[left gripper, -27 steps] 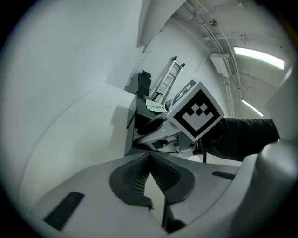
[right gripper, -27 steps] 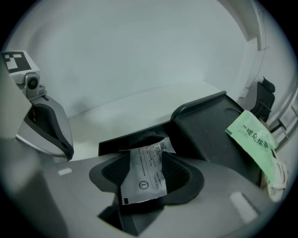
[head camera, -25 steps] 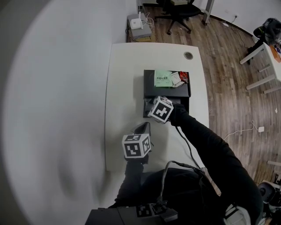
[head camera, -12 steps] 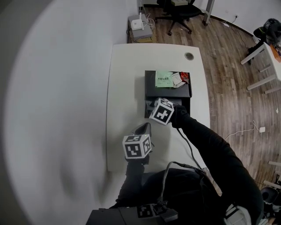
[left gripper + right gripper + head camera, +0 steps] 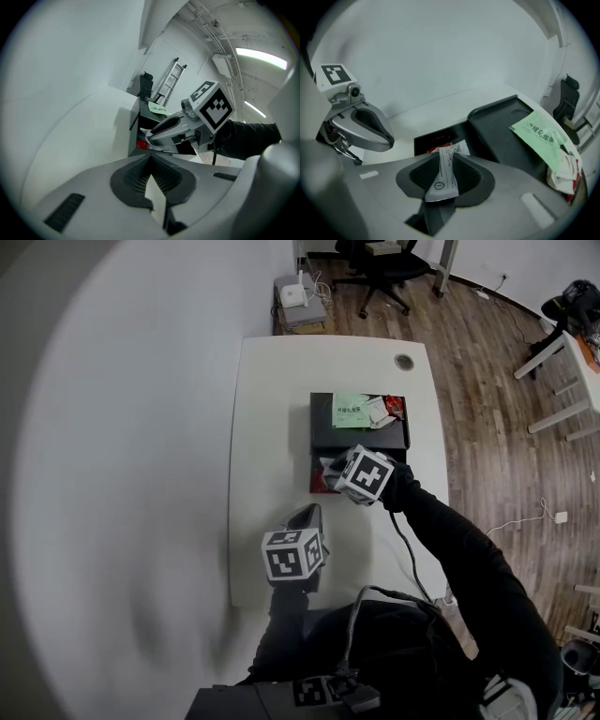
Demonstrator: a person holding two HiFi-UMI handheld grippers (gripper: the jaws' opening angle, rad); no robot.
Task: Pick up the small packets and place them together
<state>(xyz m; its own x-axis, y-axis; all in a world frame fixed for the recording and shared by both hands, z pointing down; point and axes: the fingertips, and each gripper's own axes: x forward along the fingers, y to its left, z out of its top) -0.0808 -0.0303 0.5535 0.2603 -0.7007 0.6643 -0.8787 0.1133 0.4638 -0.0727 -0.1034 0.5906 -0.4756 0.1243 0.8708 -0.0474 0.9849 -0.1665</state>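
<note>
The right gripper view is showing what the head view is not: a slim white packet [image 5: 443, 178] is standing upright between the jaws of the right tool [image 5: 446, 154], which are closing narrowly on it, the pads pressing both its sides. Just beyond the jaws, red and white packets [image 5: 453, 146] are lying in a low black tray [image 5: 429, 136]. Beside it, on a raised black tray [image 5: 497, 124], a green packet [image 5: 539, 136] is resting flat, with a heap of white and red packets [image 5: 565, 173] at its far end.

In the head view the held packet is being hidden beneath the marker cube [image 5: 364, 474].

The left gripper view is showing the left tool [image 5: 150, 157] with its jaw tips together and nothing gripped; it is being held low over the white tabletop [image 5: 272, 409], pointed toward the trays.

The right arm, in a black sleeve [image 5: 450, 549], is being extended forward to the near edge of the trays.
</note>
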